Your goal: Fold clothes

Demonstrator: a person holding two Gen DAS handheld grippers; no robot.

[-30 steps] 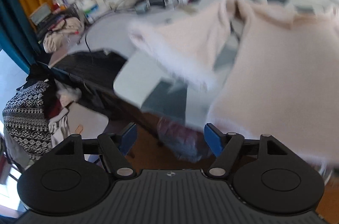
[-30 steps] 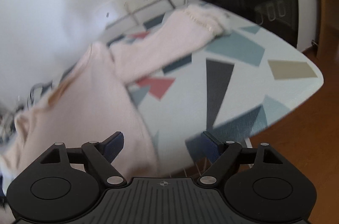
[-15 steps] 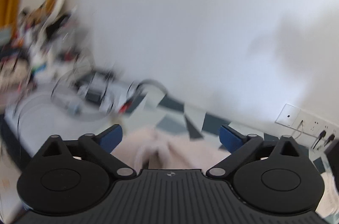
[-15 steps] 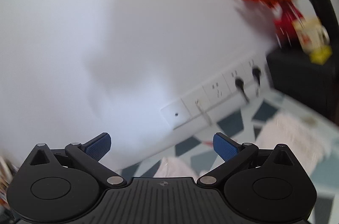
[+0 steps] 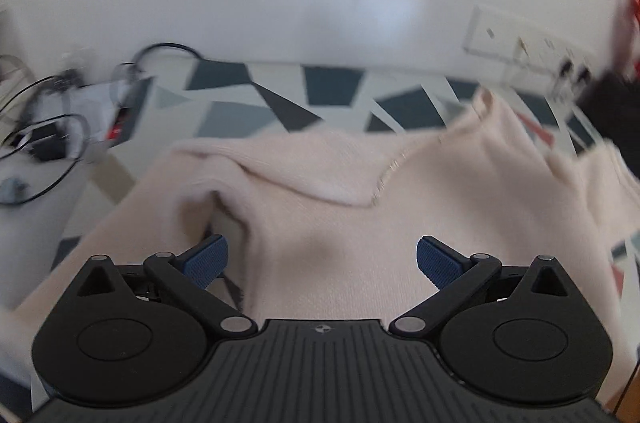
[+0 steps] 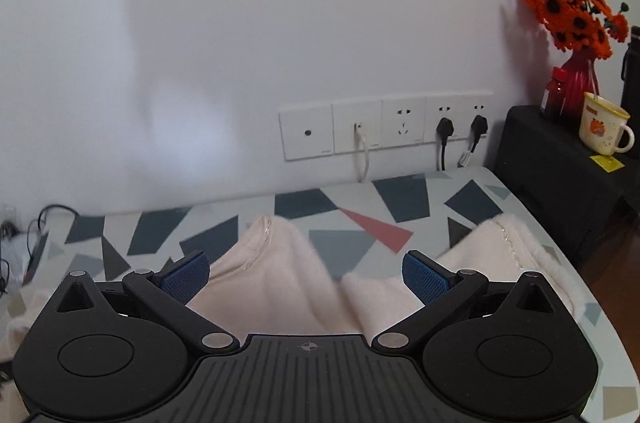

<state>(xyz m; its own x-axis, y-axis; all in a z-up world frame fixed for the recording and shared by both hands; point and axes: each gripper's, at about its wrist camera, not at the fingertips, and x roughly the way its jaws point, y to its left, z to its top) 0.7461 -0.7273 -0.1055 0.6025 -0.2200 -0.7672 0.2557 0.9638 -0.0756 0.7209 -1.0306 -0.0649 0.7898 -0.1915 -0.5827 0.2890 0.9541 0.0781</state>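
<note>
My left gripper and right gripper both have jaws spread wide, having just opened, with nothing pressed. The soft, fuzzy pale-pink sweater lies rumpled on the table with triangle pattern, near white wall sockets.

Far side's boxed in by the wall; cables clutter the left, black cabinet blocks the right; the patterned tabletop between is open.

Left gripper and right gripper (both empty) tilt downward, fingers spread wide.
</note>
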